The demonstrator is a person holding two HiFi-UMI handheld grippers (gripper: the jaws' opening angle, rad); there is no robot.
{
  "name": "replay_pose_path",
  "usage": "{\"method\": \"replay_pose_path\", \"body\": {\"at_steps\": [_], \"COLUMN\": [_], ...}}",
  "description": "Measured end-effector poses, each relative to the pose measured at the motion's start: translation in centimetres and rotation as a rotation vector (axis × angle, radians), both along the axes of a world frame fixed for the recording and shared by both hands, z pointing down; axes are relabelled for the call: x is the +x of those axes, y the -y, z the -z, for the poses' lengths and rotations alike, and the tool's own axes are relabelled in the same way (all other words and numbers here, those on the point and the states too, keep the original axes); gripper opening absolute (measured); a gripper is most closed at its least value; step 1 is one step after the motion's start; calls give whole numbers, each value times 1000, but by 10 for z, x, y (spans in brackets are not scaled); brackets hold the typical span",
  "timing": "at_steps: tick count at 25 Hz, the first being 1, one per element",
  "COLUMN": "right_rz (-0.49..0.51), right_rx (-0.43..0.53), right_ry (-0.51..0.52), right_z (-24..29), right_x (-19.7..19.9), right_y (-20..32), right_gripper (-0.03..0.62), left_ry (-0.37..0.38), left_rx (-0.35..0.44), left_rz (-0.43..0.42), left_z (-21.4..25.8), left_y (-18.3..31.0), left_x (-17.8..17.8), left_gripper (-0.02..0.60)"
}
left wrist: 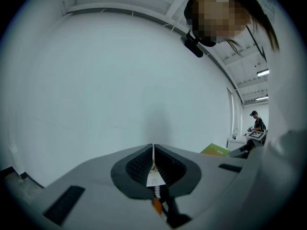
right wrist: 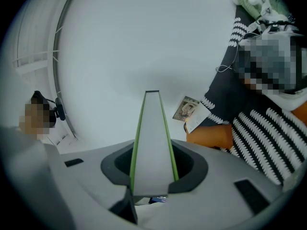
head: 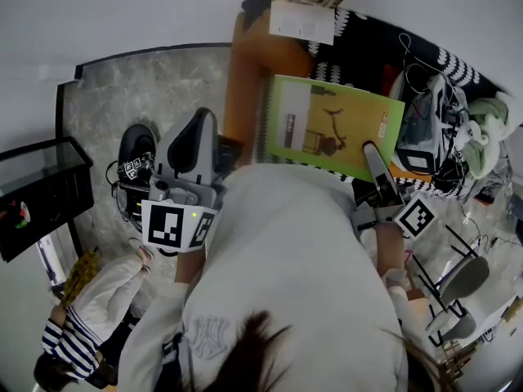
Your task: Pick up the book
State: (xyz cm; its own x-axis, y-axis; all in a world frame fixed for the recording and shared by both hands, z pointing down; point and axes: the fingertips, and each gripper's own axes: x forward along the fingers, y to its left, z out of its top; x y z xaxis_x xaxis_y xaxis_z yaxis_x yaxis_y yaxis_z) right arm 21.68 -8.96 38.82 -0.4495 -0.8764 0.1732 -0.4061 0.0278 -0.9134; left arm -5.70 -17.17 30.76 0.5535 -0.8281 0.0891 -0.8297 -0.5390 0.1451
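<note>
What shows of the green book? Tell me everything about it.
The green book is a thin spiral-bound volume with a wire coil along one edge. Its bright green cover has a white panel and a brownish drawing. It is closed, cover facing up, and clamped near a corner far from the coil by the right gripper, whose view shows white page edges between green covers.

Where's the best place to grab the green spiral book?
Probably the thin plain edge near the corner farthest from the spiral binding, coming in edge-on from that side. The green book is flat and thin there, so both covers slip between the jaws. The right gripper clamps it that way.
</note>
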Motion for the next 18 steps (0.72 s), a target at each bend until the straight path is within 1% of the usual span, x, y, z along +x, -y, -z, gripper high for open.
{"method": "replay_pose_path", "body": {"at_steps": [18], "right_rz": [7], "right_rx": [-2], "right_ry": [-6], "right_z": [-1], "right_x": [-1], "right_y": [-1], "right_gripper": [144], "left_ry": [3], "left_rx": [-7], "left_rz": [-13], "left_z": [-3], "left_y": [1], "left_x": [3], "left_gripper": [18]}}
